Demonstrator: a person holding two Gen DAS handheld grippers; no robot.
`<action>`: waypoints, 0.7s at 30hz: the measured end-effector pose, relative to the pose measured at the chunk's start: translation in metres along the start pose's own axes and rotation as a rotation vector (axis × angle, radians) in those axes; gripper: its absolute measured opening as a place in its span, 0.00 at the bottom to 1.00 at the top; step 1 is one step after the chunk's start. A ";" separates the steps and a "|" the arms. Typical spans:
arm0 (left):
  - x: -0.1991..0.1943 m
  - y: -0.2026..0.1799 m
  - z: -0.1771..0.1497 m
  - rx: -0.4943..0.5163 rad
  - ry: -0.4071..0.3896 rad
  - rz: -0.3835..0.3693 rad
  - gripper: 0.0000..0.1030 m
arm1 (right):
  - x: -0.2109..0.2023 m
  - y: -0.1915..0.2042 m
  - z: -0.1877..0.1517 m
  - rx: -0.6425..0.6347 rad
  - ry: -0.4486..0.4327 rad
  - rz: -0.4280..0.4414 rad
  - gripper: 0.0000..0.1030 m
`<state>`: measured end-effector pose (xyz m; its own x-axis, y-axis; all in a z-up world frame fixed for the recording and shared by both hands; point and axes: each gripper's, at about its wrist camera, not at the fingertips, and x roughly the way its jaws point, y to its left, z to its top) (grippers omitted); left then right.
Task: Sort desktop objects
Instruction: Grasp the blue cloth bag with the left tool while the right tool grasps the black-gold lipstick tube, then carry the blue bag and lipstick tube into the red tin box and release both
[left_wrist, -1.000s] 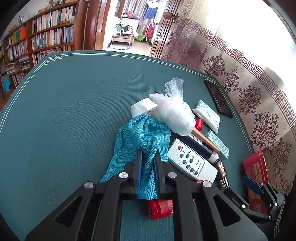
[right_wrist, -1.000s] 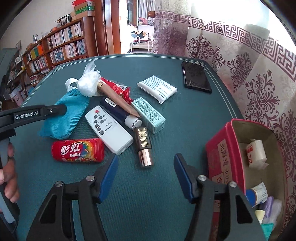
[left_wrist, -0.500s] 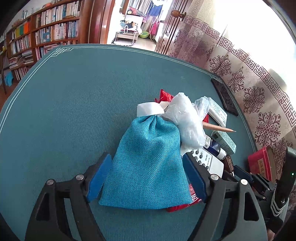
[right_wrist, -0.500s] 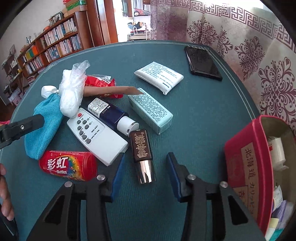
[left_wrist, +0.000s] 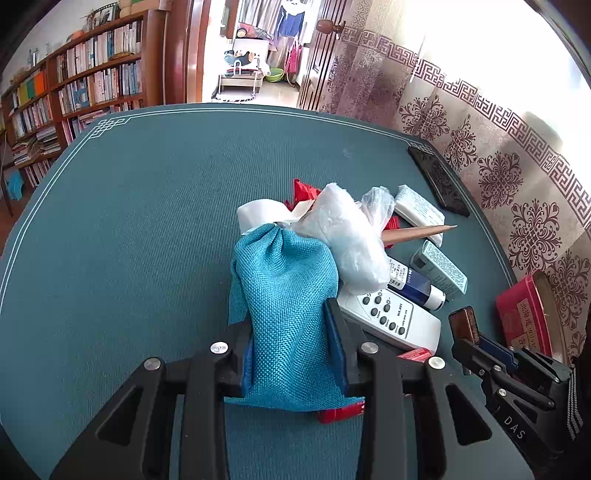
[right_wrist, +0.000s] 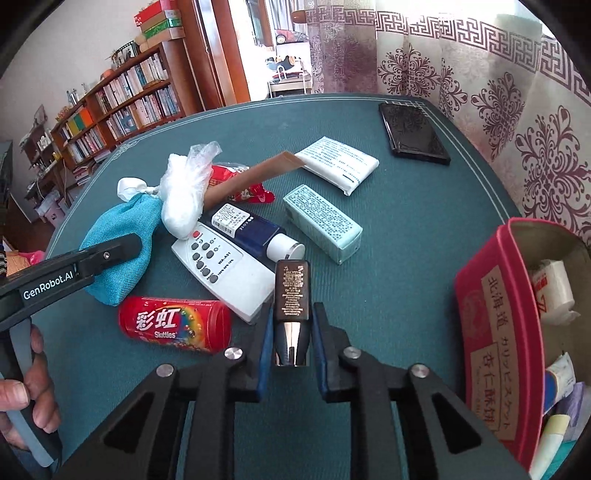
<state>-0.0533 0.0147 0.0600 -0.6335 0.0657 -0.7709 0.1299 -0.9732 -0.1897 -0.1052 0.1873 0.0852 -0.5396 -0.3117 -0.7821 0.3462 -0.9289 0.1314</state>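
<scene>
Cloth lies bare over your whole left half of the table (left_wrist: 129, 240). Your left gripper (left_wrist: 293, 343) is closing on the blue pouch (left_wrist: 284, 295), pads pressing its sides. Your right gripper (right_wrist: 291, 339) is clamped on the dark bottle (right_wrist: 291, 288), beside the white remote (right_wrist: 225, 269). The red tin (right_wrist: 491, 332) stands at the right edge

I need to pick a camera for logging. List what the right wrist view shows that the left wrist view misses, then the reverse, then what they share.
Right wrist only: the red tin box's contents, the whole red Skittles tube, the right gripper shut on the dark brown metal-capped bottle.
Left wrist only: the left gripper closing around the teal woven pouch.
Both: white remote control, black phone.
</scene>
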 end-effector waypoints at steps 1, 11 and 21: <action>-0.005 0.001 0.000 -0.011 -0.007 -0.008 0.31 | -0.007 0.001 -0.001 0.002 -0.017 0.005 0.21; -0.075 -0.024 0.003 0.009 -0.138 -0.030 0.31 | -0.083 -0.015 -0.012 0.049 -0.207 -0.005 0.21; -0.128 -0.098 0.009 0.136 -0.218 -0.121 0.31 | -0.126 -0.066 -0.033 0.165 -0.306 -0.130 0.21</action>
<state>0.0083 0.1000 0.1822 -0.7895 0.1481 -0.5956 -0.0506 -0.9828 -0.1774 -0.0351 0.2943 0.1551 -0.7841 -0.2108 -0.5837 0.1444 -0.9767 0.1588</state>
